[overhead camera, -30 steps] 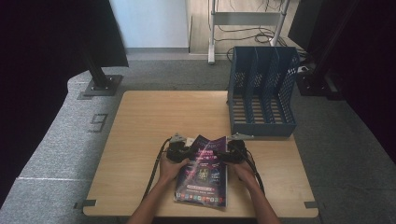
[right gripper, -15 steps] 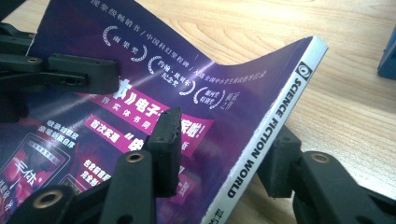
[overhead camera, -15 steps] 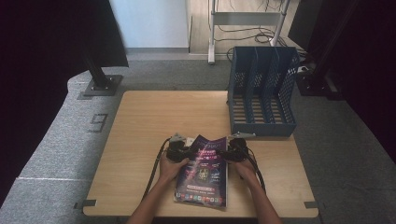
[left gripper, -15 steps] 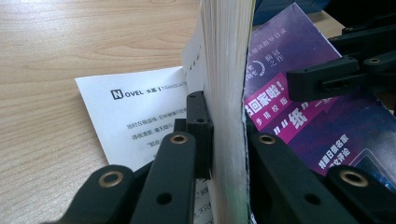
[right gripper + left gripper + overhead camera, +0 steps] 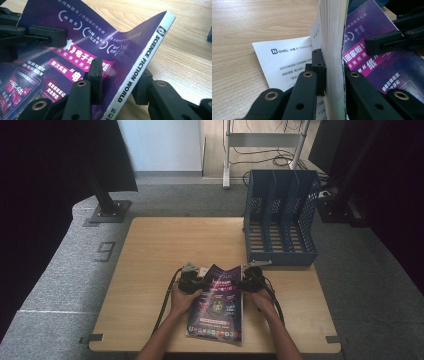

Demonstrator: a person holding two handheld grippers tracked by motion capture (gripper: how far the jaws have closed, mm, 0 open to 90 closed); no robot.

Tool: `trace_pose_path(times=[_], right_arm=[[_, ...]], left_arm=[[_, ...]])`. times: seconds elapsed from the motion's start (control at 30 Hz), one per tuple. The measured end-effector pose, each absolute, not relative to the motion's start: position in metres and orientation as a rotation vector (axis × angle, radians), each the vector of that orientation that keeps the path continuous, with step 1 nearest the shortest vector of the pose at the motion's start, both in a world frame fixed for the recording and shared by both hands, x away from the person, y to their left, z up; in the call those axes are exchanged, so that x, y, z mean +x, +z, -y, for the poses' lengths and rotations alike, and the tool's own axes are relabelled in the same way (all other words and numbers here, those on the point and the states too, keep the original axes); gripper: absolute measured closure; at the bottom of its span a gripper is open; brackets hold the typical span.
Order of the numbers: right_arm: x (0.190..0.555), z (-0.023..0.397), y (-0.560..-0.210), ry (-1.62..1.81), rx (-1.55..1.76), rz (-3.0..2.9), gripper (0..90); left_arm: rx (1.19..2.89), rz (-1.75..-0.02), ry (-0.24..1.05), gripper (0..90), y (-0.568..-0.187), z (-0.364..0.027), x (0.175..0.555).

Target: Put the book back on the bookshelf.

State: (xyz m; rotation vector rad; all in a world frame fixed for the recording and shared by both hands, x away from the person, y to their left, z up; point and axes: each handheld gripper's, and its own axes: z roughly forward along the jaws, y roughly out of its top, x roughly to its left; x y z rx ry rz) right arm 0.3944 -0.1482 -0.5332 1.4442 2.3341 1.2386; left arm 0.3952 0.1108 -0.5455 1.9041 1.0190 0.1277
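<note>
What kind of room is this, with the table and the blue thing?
Probably a work or test room, not a home. A bare wooden table stands on grey carpet, with a blue file rack on it, a metal stand with cables behind, and dark curtains at the sides.

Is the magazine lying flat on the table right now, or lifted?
Partly lifted. The magazine's far end curls up between the left gripper and right gripper, while its near end rests on the table.

Blue slotted file rack (image 5: 281, 220) upright at far right corner of the wooden surface (image 5: 170, 250), slots empty. Off the surface: grey carpet floor (image 5: 60, 275), black stand base (image 5: 106, 211) beyond far left corner, white frame legs with cables (image 5: 265, 140) behind
</note>
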Motion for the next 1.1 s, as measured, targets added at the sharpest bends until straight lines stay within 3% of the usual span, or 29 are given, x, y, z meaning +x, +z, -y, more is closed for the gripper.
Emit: trace_pose_path(times=[1.1], right_arm=[[0.352, 0.150, -0.472, 1.522, 1.141, -2.092, 72.4]], left_arm=[[1.742, -0.899, 0.209, 84.4, -0.483, -0.128, 0.379]])
